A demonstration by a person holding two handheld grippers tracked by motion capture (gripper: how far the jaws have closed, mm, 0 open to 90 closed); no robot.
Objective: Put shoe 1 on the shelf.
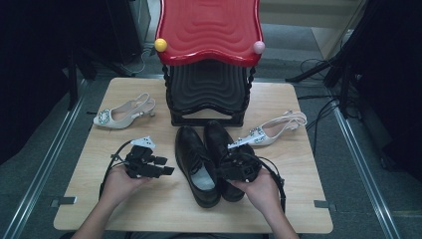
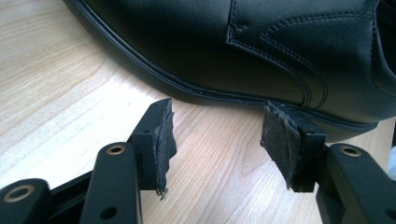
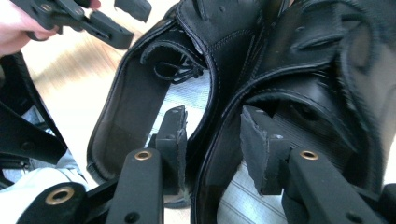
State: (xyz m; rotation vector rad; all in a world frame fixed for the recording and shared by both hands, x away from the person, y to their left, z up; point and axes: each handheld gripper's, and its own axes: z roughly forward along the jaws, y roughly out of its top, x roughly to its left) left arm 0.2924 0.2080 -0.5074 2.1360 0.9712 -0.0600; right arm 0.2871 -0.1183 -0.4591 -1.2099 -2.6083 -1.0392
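Black shoes (image 1: 206, 162) sit paired mid-desk (image 1: 164, 204) before the rack, so I keep my left hand-held gripper (image 2: 217, 135) spread beside the left shoe and ease the right hand-held gripper (image 3: 212, 149), unclamped, straddling the inner collars.

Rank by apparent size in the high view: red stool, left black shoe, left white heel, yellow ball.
1. red stool, nearest the camera's height, so it looks extra big
2. left black shoe
3. left white heel
4. yellow ball
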